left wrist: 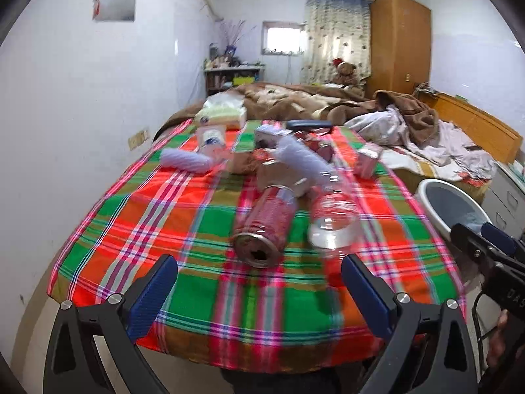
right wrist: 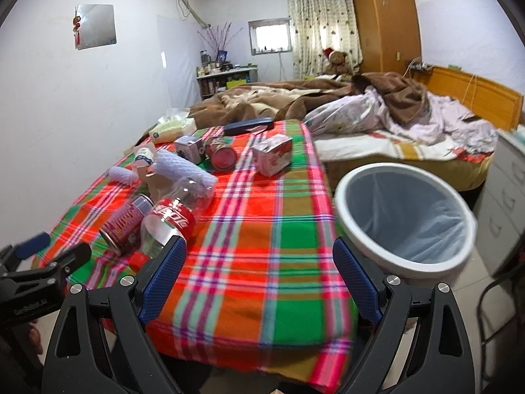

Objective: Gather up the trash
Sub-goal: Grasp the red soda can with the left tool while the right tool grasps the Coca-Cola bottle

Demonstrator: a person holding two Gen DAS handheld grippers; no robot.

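Note:
A red drink can (left wrist: 262, 226) (right wrist: 126, 223) lies on its side on the plaid cloth, its opened end toward my left gripper (left wrist: 259, 277), which is open just short of it. Beside the can lies a clear cola bottle (left wrist: 331, 216) (right wrist: 170, 220) with a red label. Farther back lie white foam sleeves (left wrist: 187, 161) (right wrist: 183, 167), a second can (right wrist: 223, 154) and a small carton (right wrist: 272, 154). My right gripper (right wrist: 259, 262) is open over the cloth, nothing between its fingers. The white bin (right wrist: 403, 216) (left wrist: 449, 200) with a liner stands on the floor right of the table.
The plaid-covered table (right wrist: 262, 282) ends at a near edge below both grippers. Behind it is a bed (right wrist: 393, 124) with rumpled blankets, a tissue pack (left wrist: 223, 115), a dark case (right wrist: 247, 124), a wooden wardrobe (right wrist: 384, 19) and white drawers (right wrist: 505, 203) at far right.

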